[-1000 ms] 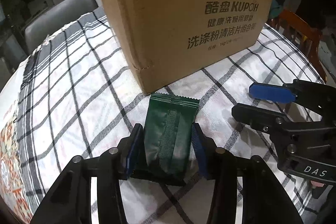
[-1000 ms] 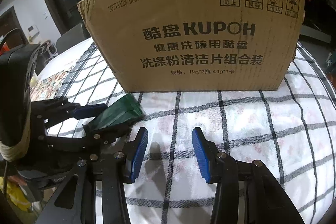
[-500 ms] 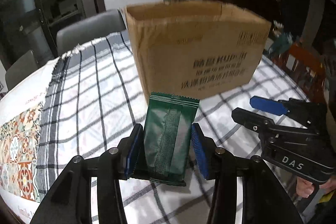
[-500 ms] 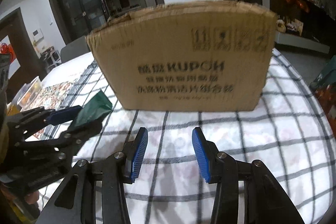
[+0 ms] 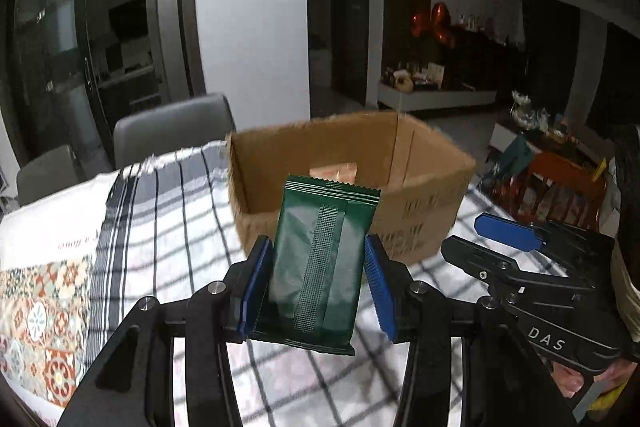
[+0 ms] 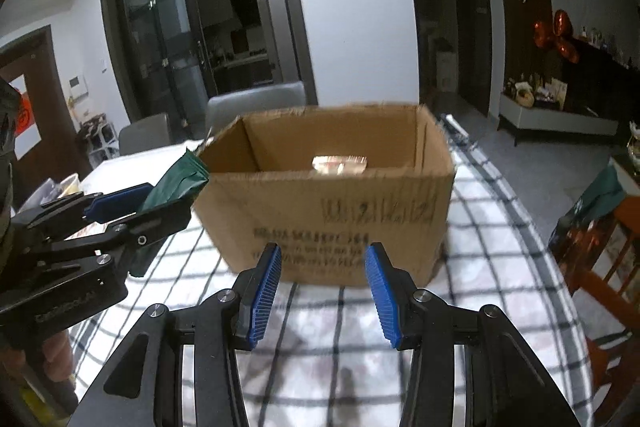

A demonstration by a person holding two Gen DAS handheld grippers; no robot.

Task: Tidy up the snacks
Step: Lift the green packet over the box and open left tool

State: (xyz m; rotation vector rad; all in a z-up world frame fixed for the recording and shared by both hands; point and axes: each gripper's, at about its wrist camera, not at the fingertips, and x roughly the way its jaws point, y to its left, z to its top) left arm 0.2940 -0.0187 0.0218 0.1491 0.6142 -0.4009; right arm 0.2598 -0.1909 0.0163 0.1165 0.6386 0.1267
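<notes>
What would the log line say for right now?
left gripper: shut on green snack packet, held up before open cardboard box | right gripper: open, empty | box: one pale packet inside

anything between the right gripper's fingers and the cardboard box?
Nothing. In the right wrist view, only bare checked tablecloth lies between the open right gripper and the cardboard box.

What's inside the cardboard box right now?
One pale wrapped packet lies at the back of the cardboard box. The front wall hides the rest of the floor.
</notes>
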